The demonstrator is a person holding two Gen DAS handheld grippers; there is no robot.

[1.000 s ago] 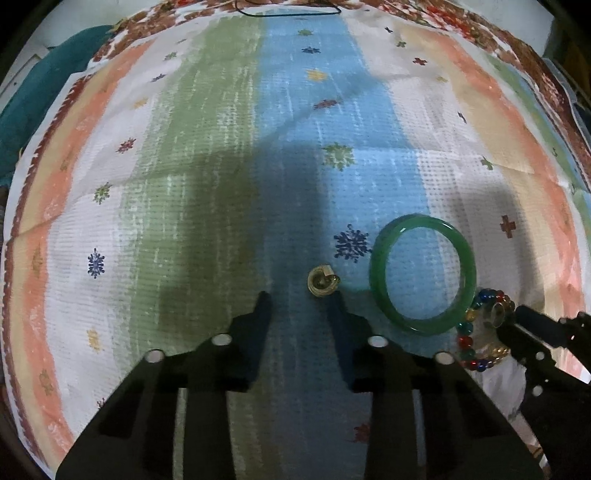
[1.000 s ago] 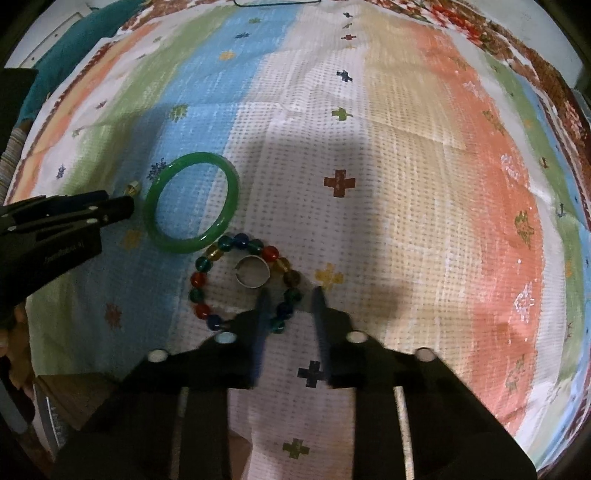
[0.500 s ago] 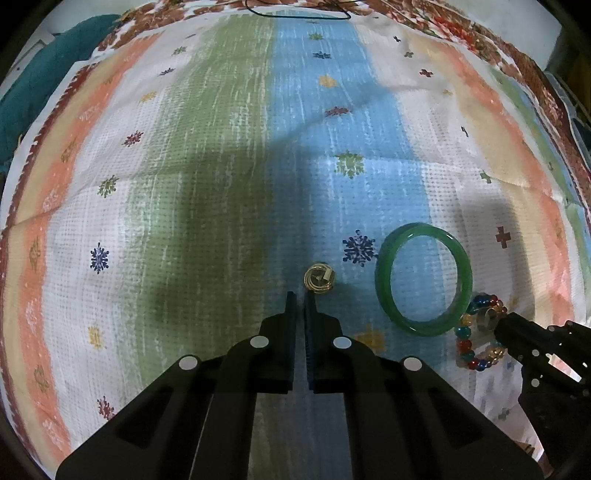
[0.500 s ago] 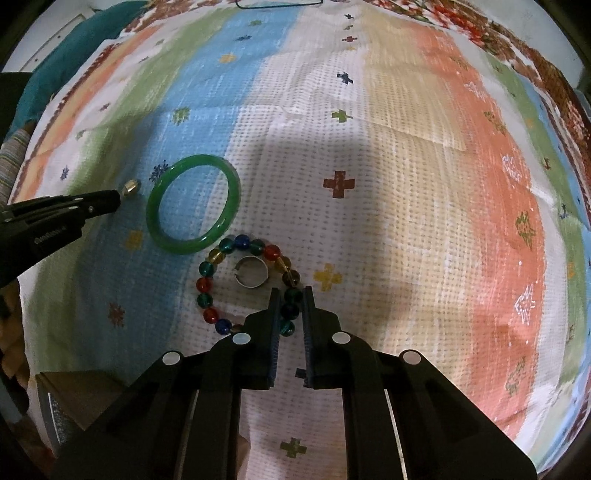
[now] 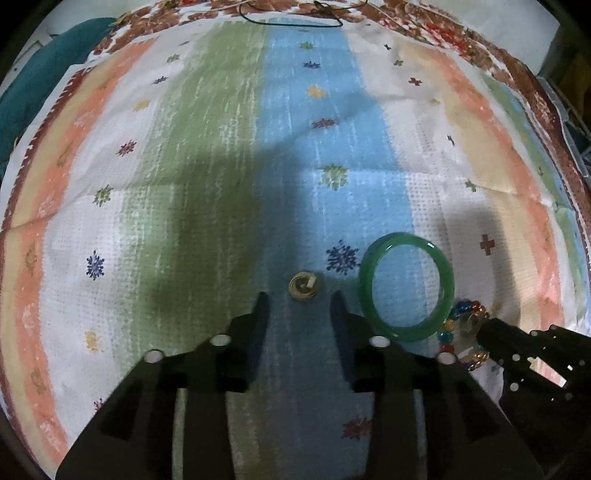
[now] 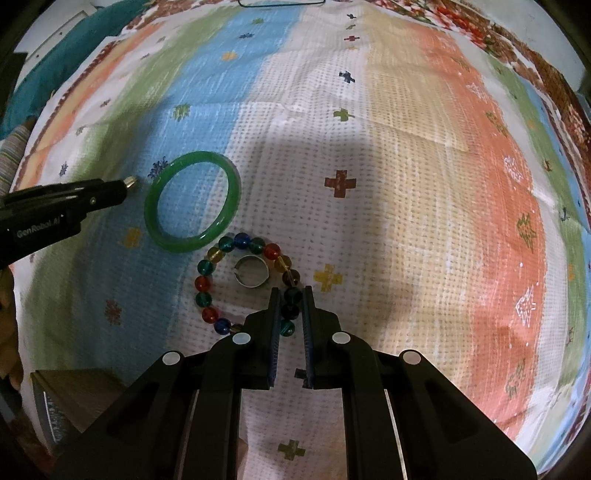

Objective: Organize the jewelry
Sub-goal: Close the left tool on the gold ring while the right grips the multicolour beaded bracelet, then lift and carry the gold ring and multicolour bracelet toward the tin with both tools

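Observation:
A small gold ring (image 5: pixel 303 290) lies on the blue stripe of the cloth, just beyond my left gripper (image 5: pixel 299 301). Its jaws are opening and hold nothing; the ring sits in line with their gap. To the right lies a green bangle (image 5: pixel 406 291) (image 6: pixel 192 206). Touching it is a bracelet of coloured beads (image 6: pixel 236 280) (image 5: pixel 461 332) with a silver ring (image 6: pixel 251 273) inside its loop. My right gripper (image 6: pixel 291 297) is shut on the beads at the bracelet's near right side. The left gripper (image 6: pixel 122 186) reaches in from the left, its tips by the gold ring (image 6: pixel 131 181).
A striped, patterned cloth (image 6: pixel 424 184) covers the whole surface. A thin black cord (image 5: pixel 291 22) lies at its far edge. Teal fabric (image 5: pixel 33 85) bunches beyond the far left corner. A dark box-like thing (image 6: pixel 74 398) sits at the near left edge.
My left gripper shut without taking the gold ring, then opened again; the ring stays on the cloth. My right gripper closed from a narrow gap onto the bead bracelet.

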